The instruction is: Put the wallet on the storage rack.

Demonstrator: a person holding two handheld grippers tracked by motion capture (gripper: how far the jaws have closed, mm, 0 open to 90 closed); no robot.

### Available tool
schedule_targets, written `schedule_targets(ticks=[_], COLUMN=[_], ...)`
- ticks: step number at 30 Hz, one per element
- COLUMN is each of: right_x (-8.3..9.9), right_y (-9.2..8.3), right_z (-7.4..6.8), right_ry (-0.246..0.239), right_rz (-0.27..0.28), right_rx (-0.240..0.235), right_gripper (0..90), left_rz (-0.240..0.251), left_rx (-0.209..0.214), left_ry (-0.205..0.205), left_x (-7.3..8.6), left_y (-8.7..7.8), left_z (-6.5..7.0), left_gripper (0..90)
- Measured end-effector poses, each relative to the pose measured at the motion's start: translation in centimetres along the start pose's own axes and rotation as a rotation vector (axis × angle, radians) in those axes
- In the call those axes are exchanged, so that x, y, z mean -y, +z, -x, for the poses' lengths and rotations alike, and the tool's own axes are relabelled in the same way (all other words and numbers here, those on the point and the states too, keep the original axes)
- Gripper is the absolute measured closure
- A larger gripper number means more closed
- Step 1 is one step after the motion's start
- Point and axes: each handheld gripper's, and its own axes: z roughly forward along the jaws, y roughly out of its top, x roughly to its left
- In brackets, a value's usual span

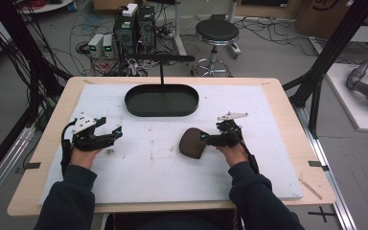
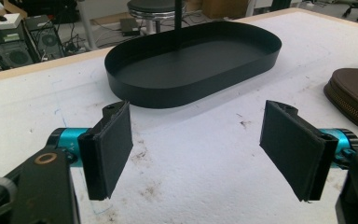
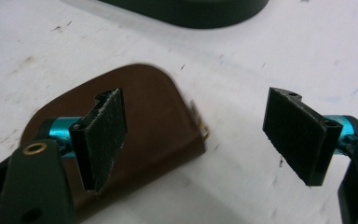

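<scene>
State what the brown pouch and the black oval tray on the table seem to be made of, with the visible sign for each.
Brown pouch: probably leather or imitation leather, matte; a zip runs along its edge in the left gripper view. Black oval tray: likely thin painted metal, perhaps plastic; smooth satin finish, thin upright wall with a crisp rim.

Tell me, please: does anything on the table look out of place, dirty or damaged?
Nothing looks damaged or spilled. The brown pouch lies flat on the white mat, outside the empty black tray. The mat has small brown stains near the left tool.

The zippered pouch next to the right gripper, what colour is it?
Dark brown; the pouch shows best in the right gripper view.
</scene>
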Motion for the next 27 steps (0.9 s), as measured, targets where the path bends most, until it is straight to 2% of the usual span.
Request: schedule_targets(ticks=[2, 4, 5, 6, 7, 10, 12, 13, 14, 16, 17, 18, 19, 20, 21, 23, 24, 25, 27], right_x=[0.7, 1.2, 1.2, 1.7, 1.8, 1.7, 1.4, 1.1, 1.1, 0.5, 0.5, -0.2, -0.2, -1.0, -1.3, -1.6, -1.8, -1.8, -1.6], right_y=[-0.2, -0.1, -0.1, 0.3, 0.5, 1.0, 1.3, 1.8, 1.8, 2.5, 2.5, 2.9, 2.9, 3.2, 3.2, 3.1, 2.7, 2.5, 2.1], right_z=[-0.4, -0.7, -0.7, -1.1, -1.3, -1.5, -1.2, -0.9, -0.9, -0.3, -0.3, 0.1, 0.1, 0.3, 0.4, 0.4, 0.2, 0.0, -0.8], right_ry=[0.025, 0.063, 0.063, 0.104, 0.111, 0.11, 0.08, 0.026, 0.026, -0.042, -0.042, -0.107, -0.107, -0.197, -0.222, -0.218, -0.151, -0.094, -0.013], right_rz=[-0.006, -0.036, -0.036, -0.078, -0.095, -0.091, -0.087, -0.078, -0.078, -0.077, -0.077, -0.091, -0.091, -0.114, -0.119, -0.116, -0.075, -0.067, -0.049], right_rx=[0.009, -0.022, -0.022, -0.089, -0.114, -0.137, -0.151, -0.166, -0.166, -0.207, -0.207, -0.231, -0.231, -0.26, -0.274, -0.276, -0.229, -0.201, -0.136], right_gripper=[21.9, 22.5, 22.5, 26.4, 27.1, 26.7, 26.7, 26.6, 26.6, 26.9, 26.9, 27.6, 27.6, 28.9, 29.9, 31.3, 24.7, 19.8, 19.6], left_rz=[0.001, 0.002, 0.0, -0.001, -0.002, -0.005, -0.003, -0.006, -0.005, -0.009, -0.01, -0.01, -0.011, -0.012, -0.012, -0.011, -0.012, -0.012, -0.013], left_rx=[-0.002, -0.001, -0.002, 0.0, 0.001, 0.004, 0.004, 0.005, 0.005, 0.007, 0.009, 0.011, 0.013, 0.016, 0.016, 0.014, 0.015, 0.013, 0.012], left_ry=[-0.001, -0.004, -0.003, -0.006, -0.005, -0.001, -0.004, -0.001, -0.004, -0.005, -0.004, -0.001, -0.001, -0.003, -0.003, -0.006, -0.005, -0.005, -0.006], left_x=[0.0, 0.0, 0.0, 0.0, 0.0, 0.0, 0.0, 0.0, 0.1, 0.1, 0.1, 0.1, 0.1, 0.1, 0.1, 0.1, 0.1, 0.1, 0.1], left_y=[0.0, 0.0, 0.0, 0.0, 0.1, 0.1, 0.1, 0.1, 0.1, 0.2, 0.2, 0.2, 0.3, 0.3, 0.3, 0.3, 0.3, 0.2, 0.3], left_z=[0.0, 0.0, -0.1, 0.0, 0.0, 0.0, 0.1, 0.0, 0.0, 0.1, 0.1, 0.1, 0.1, 0.1, 0.1, 0.1, 0.1, 0.0, 0.1], left_gripper=[25.2, 25.3, 25.3, 25.4, 25.4, 25.6, 25.6, 25.7, 25.7, 25.9, 25.9, 25.9, 25.9, 26.0, 26.0, 26.0, 26.1, 26.1, 26.1])
